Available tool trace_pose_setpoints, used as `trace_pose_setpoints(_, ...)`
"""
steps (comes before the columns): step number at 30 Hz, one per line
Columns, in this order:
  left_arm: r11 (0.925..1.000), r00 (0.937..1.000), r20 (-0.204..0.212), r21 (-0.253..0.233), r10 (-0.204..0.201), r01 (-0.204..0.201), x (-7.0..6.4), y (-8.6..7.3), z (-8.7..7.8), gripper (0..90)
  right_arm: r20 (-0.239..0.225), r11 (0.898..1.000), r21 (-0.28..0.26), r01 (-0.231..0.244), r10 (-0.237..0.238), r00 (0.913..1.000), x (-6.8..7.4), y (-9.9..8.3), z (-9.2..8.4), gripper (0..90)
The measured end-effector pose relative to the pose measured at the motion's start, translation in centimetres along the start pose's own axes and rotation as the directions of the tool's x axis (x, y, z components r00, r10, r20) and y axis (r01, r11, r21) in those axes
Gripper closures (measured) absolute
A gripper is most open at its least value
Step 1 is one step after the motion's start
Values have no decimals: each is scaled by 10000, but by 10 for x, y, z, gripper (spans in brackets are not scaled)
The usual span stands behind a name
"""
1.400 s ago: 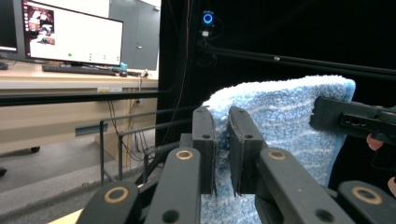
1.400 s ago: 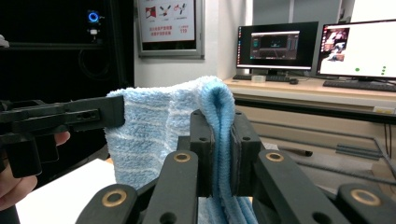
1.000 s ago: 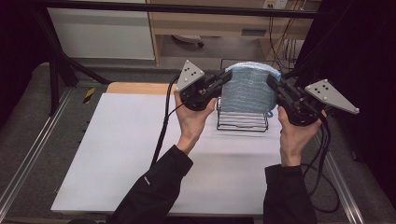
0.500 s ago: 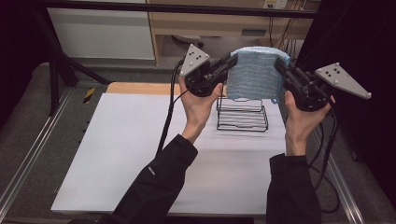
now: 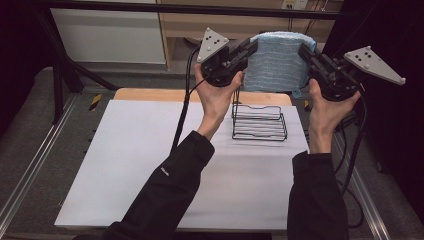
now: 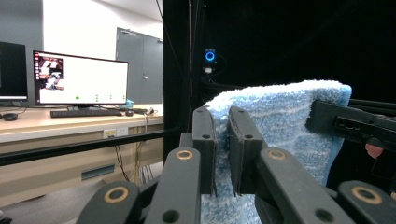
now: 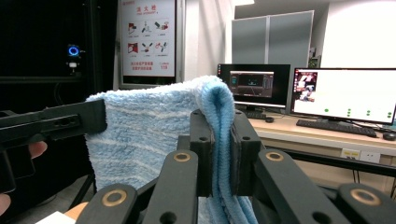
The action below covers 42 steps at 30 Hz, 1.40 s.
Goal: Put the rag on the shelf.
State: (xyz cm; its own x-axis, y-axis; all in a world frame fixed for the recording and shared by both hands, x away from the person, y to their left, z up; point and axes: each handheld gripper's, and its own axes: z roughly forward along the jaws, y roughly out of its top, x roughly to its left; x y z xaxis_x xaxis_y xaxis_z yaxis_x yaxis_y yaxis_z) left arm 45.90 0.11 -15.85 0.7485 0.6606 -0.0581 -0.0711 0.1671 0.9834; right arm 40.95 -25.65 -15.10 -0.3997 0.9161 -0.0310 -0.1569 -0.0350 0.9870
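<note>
Both tongs were clamped on the blue towel. In the left gripper view, the left tongs [image 6: 223, 149] had jaws nearly together w/ the terry edge of the towel [image 6: 280, 126] pinched between the pads; in the right gripper view, the right tongs [image 7: 223, 149] did the same at the opposite end, a folded edge of cloth running down through the narrow gap. In the high view, the left tongs [image 5: 248, 48] and right tongs [image 5: 305, 51] sat at the towel's two upper corners, so the towel [image 5: 275, 62] hung stretched between them, up in the air, beyond the far edge of the worktop [image 5: 140, 160] and well above the wire rack [image 5: 259, 123]. The rack, black wire, stood bare on the white worktop approx. below and just in front of the hanging cloth, between the person's two forearms. Judged progress: grasp done on both sides, towel lifted clear and spread flat-ish, no sag in the middle. Left to do, prob.: bring it down and drape or lay it on the rack, then let go w/ both tongs. Nothing of the cloth touched rack or worktop yet. Background: monitors and a desk, not part of the job.
</note>
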Motion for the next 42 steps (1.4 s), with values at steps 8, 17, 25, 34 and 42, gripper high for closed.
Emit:
trace_pose_setpoints(8, 9999, 9997, -163, -13, 163, -164, 8, 3, 13, 823, 15, 10000, -28, 79, -79, 10000, -8, 4, 12, 830)
trace_pose_setpoints(17, 9993, 9988, -327, 80, 377, -375, 19, 4, 27, 823, 58, 9999, 47, 97, -98, 9999, -17, 5, 29, 830)
trace_pose_setpoints(25, 9992, 9983, -455, 138, 368, -362, 30, 0, 35, 823, -78, 9996, 185, 228, -226, 9997, -23, 2, 44, 830)
trace_pose_setpoints(34, 9966, 9961, -599, 557, 643, -610, 37, -10, 45, 823, 28, 9987, 509, 66, -67, 10000, -31, -10, 52, 830)
trace_pose_setpoints(42, 9940, 9954, -648, 888, 704, -645, 41, -22, 56, 823, 121, 9972, 742, -128, 119, 9999, -42, -25, 56, 829)
